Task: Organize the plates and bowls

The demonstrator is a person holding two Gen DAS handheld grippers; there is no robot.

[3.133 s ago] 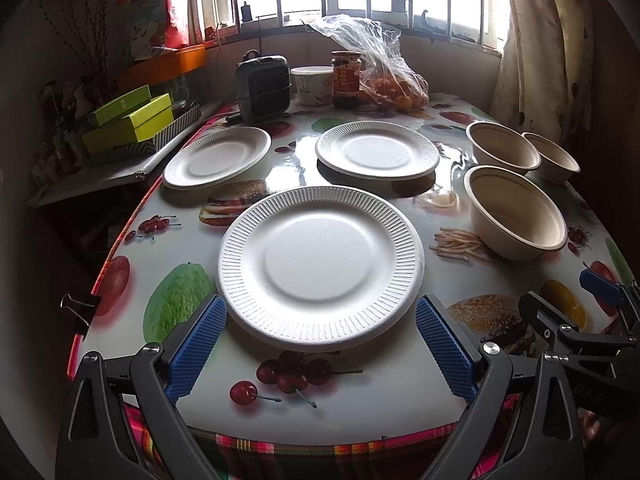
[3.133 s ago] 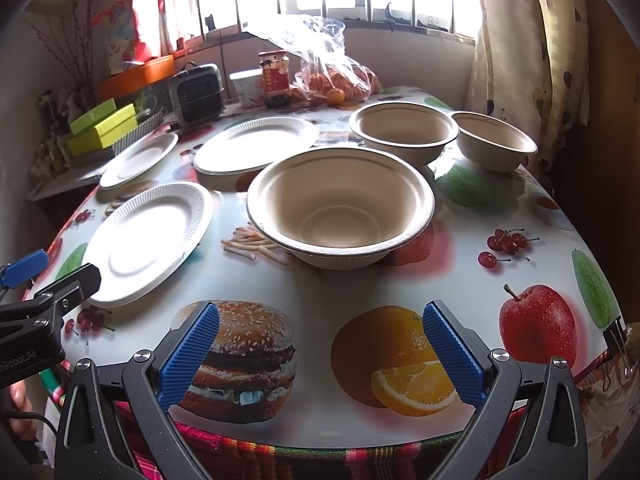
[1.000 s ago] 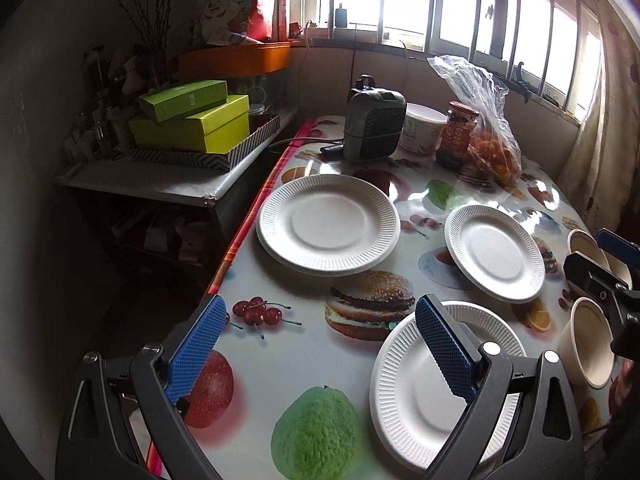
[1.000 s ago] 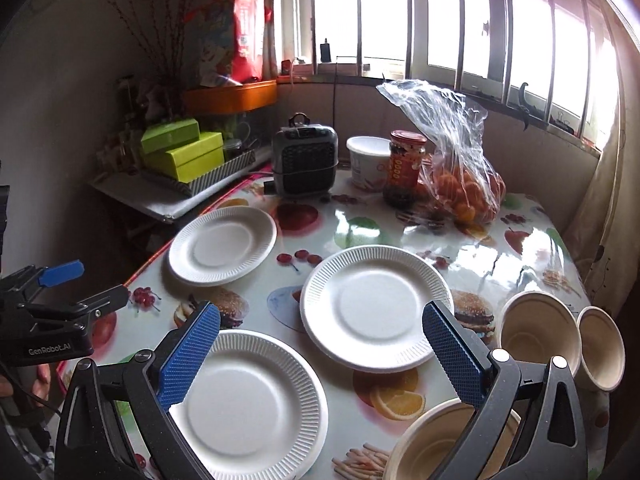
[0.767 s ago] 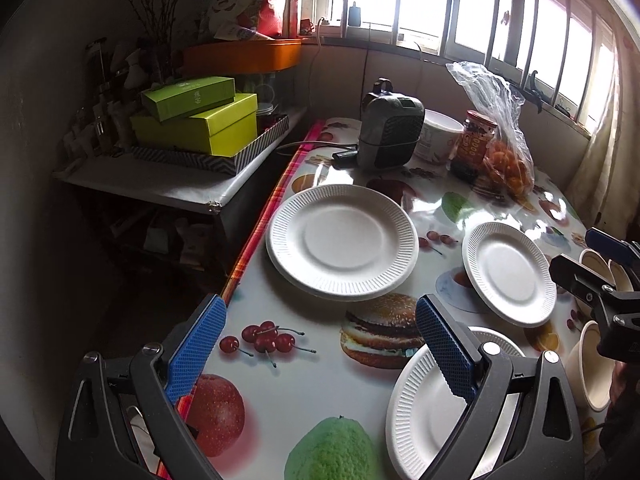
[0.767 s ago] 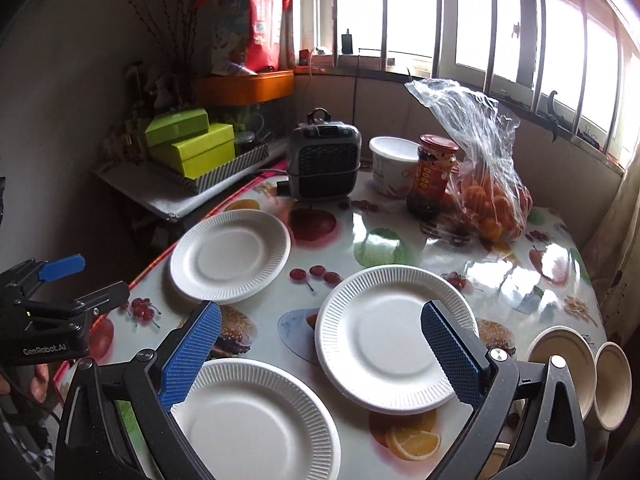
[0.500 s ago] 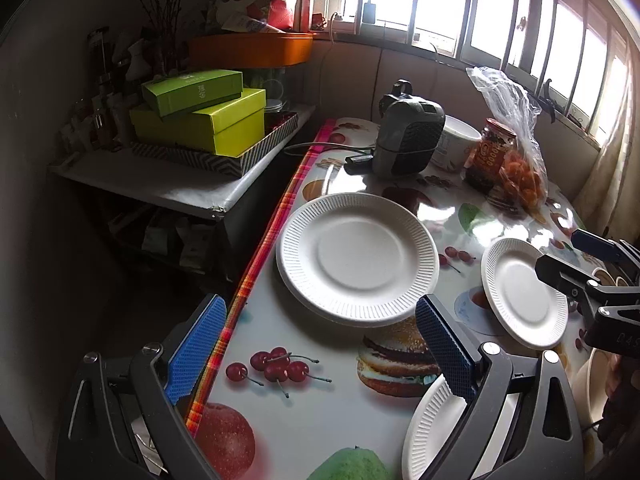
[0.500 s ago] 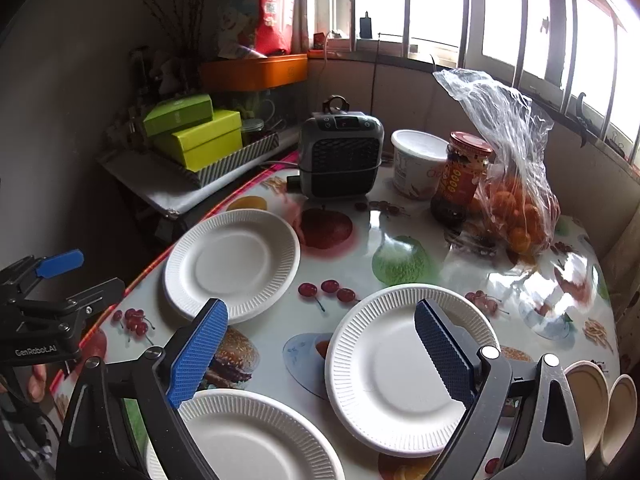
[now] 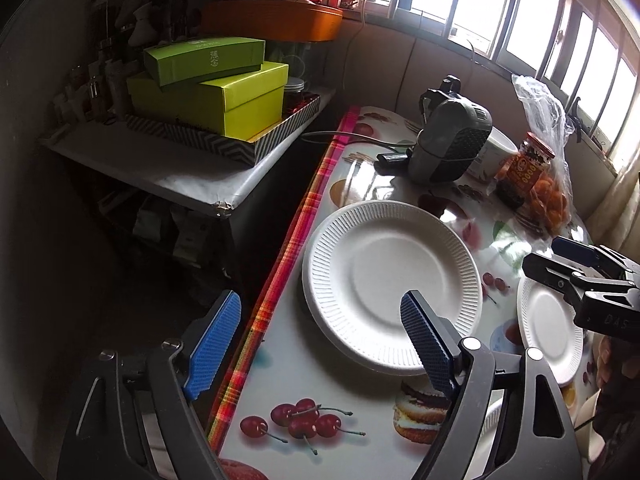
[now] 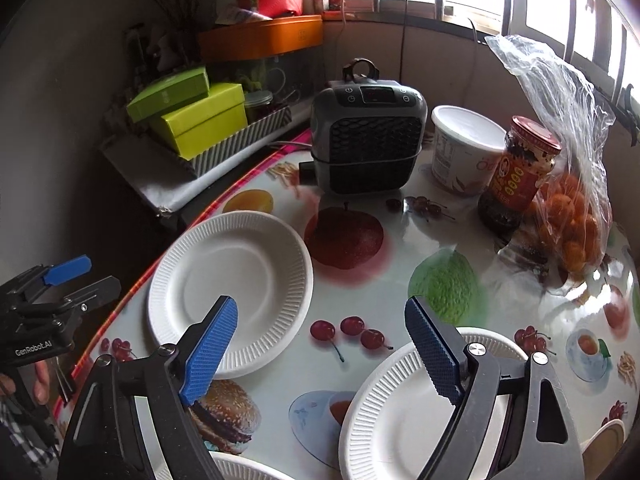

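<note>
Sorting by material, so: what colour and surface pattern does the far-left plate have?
White, with a ribbed rim, the far-left plate shows best in the left wrist view.

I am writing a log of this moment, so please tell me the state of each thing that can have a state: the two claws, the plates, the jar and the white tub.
left claw: open, empty
right claw: open, empty
far-left plate: flat, unstacked
middle plate: flat, unstacked
red-lidded jar: closed, upright
white tub: lid on, upright
plastic bag of oranges: slumped beside the jar

A home dining corner: fruit-print tablecloth (image 10: 452, 240), sauce jar (image 10: 516, 168), bagged oranges (image 10: 576, 220), small heater (image 10: 366, 140).
</note>
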